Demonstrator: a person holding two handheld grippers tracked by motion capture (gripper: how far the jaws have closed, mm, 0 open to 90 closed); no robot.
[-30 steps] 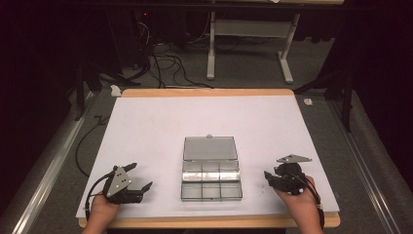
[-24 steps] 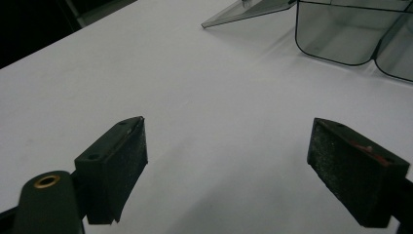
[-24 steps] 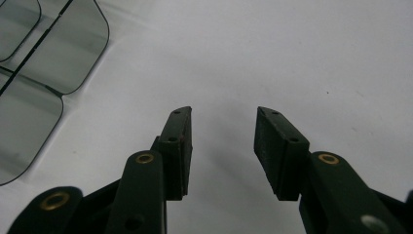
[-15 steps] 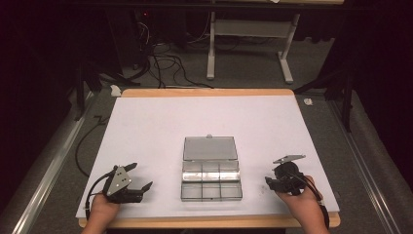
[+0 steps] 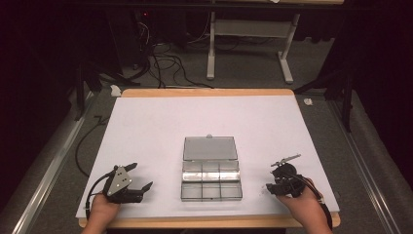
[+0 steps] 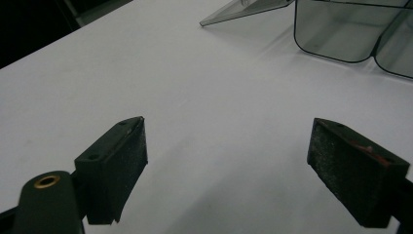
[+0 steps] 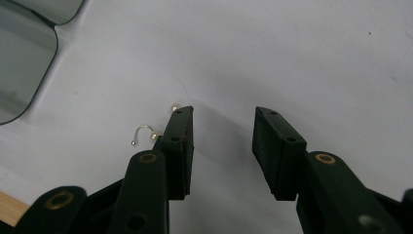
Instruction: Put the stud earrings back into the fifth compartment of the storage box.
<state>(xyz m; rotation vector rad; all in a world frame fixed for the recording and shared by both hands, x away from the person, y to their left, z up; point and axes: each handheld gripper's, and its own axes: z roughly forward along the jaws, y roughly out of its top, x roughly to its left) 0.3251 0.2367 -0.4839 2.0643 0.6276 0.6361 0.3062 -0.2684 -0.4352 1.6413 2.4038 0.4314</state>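
A: Starting at the left, what is the left gripper (image 5: 138, 187) doing?

B: It rests low over the white table (image 5: 156, 126) near the front edge, held by the left hand (image 5: 103, 210); its jaws stand wide apart with nothing between them, only bare table. Ahead of its right jaw sits the clear compartment box (image 6: 350, 34), its lid (image 5: 210, 148) laid open flat behind it.

A: And the right gripper (image 7: 221, 131)?

B: The right hand (image 5: 304, 207) holds it close to the table, just right of the box; the jaws are partly open and grip nothing.

A: Where is the small metal piece?

B: A thin wire hook with small beads, likely an earring (image 7: 146, 132), lies on the table just outside the left jaw, touching or nearly touching its tip; I cannot tell which. A corner of the box shows beyond it, well clear of the jaws.
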